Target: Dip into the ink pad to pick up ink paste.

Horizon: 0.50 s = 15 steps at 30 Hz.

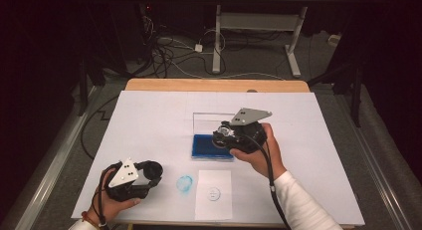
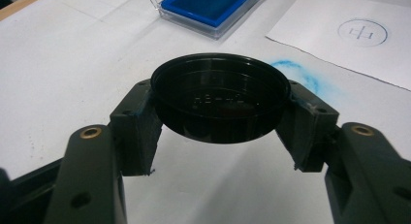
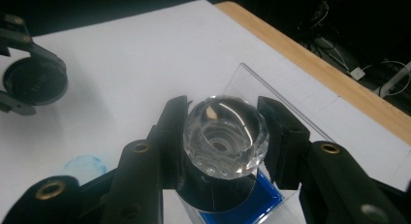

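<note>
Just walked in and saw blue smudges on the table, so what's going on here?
A person is working with an ink stamp. The right gripper is shut on a stamp with a clear faceted knob, holding it over the blue ink pad in its open clear case. The left gripper is shut on the stamp's black round cap, just above the table. A sheet of paper already carries a round print, with a blue smudge beside it.
</note>
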Each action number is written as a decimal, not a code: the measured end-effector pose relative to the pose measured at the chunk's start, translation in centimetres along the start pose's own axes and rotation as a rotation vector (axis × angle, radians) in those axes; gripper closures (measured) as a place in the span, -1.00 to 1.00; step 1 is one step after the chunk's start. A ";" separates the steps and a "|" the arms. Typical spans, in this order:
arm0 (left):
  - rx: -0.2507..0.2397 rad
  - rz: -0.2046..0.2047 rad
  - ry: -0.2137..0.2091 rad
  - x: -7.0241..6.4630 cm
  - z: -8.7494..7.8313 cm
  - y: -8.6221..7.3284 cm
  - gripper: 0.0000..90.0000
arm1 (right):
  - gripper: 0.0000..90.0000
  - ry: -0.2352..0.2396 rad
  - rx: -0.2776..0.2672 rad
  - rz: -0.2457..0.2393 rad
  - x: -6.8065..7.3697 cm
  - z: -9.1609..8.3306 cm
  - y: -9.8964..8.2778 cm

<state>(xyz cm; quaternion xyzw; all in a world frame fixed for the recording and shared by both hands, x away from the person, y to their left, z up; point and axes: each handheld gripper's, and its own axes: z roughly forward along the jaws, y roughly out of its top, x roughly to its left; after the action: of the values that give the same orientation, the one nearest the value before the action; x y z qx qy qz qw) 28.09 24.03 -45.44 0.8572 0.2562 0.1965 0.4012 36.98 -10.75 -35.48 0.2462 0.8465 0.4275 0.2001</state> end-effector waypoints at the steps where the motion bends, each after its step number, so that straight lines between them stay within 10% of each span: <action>1: 0.001 0.002 -0.001 0.0 0.0 0.0 -0.19 | 0.28 0.000 0.011 -0.003 0.1 0.5 0.0; 15: -0.009 -0.003 -0.010 0.2 -0.2 0.0 -0.19 | 0.28 0.013 0.109 0.013 0.4 7.1 -0.6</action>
<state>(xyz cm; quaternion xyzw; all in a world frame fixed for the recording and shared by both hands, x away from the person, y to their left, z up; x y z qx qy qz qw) 28.13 24.21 -45.32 0.8561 0.2545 0.1929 0.4063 40.40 -6.41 -39.96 0.2597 0.8681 0.3837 0.1782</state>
